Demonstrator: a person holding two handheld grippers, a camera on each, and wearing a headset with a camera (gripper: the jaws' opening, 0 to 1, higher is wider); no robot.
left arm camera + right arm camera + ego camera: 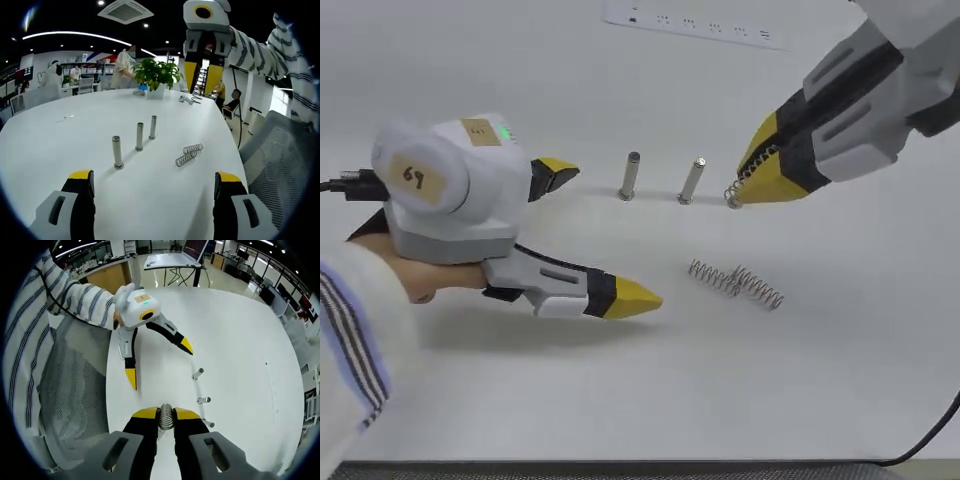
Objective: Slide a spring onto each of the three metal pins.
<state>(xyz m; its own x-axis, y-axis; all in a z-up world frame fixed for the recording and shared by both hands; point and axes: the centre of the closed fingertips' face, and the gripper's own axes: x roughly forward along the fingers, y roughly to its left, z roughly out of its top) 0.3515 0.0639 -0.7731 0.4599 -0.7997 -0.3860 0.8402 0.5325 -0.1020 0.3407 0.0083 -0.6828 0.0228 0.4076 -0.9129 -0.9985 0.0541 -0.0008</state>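
The right gripper (pixel 166 413) is clamped on a coiled steel-wire spring (pixel 166 422) beside the nearest short metal pin (pixel 208 423), evidently for threading. The left gripper (pixel 605 235) idles with its jaws apart.

Everything's on the worktop (pixel 620 400). Going off the middle pin (pixel 692 181): another pin (pixel 630 177) stands just left of it and the third pin (pixel 208 423) just right, one row. The right tongs (pixel 740 190) are off to its right, clamped on a spring (pixel 748 172) whose lower end is near that third pin. Two loose springs (pixel 735 282) lie touching, in front of the middle pin and slightly right. The left tongs (pixel 615 235), jaws wide apart, sit front-left. A power strip (pixel 700 25) lies well behind.
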